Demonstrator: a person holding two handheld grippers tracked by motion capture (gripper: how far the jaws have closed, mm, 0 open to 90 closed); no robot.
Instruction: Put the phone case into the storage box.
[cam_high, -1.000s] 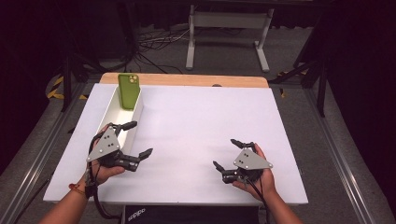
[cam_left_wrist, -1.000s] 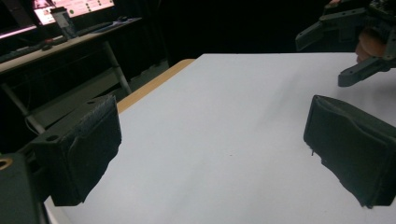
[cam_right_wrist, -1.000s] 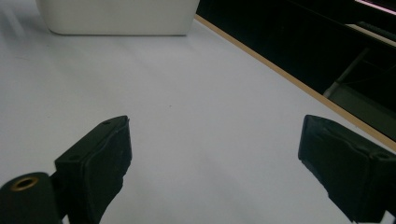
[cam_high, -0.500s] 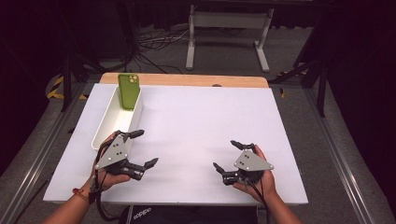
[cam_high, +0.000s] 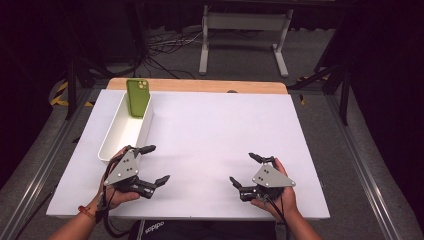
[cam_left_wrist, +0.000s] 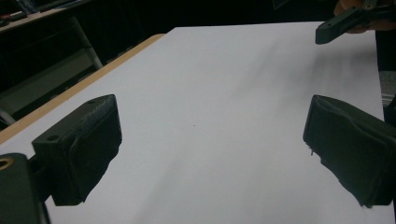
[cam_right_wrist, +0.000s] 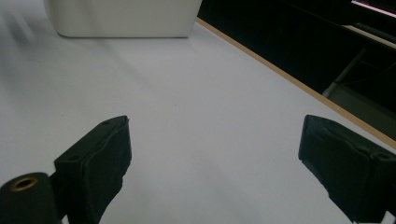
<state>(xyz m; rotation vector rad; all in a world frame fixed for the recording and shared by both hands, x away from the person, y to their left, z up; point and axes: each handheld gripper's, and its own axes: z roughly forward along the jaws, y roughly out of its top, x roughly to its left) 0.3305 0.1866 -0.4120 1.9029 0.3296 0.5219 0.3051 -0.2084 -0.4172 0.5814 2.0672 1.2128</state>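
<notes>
the left gripper (cam_high: 150, 164) has withdrawn from the white bin (cam_high: 118, 134), jaws spread and empty like the right gripper (cam_high: 248, 170); the green phone (cam_high: 138, 98), apparently leaning upright, may topple if bumped.

Left gripper (cam_high: 150, 164) and right gripper (cam_high: 250, 170) both gape wide (jaws pointing toward each other), hand-held.

Overhead light hits the white worktop (cam_high: 215, 135) evenly; surroundings fall to near black. High view soft, low detail. Shadows under both tools faint and short. Gripper views: near jaws dark, slightly blurred; white tray (cam_right_wrist: 121, 18) at top edge overexposed, smeared at left.
</notes>
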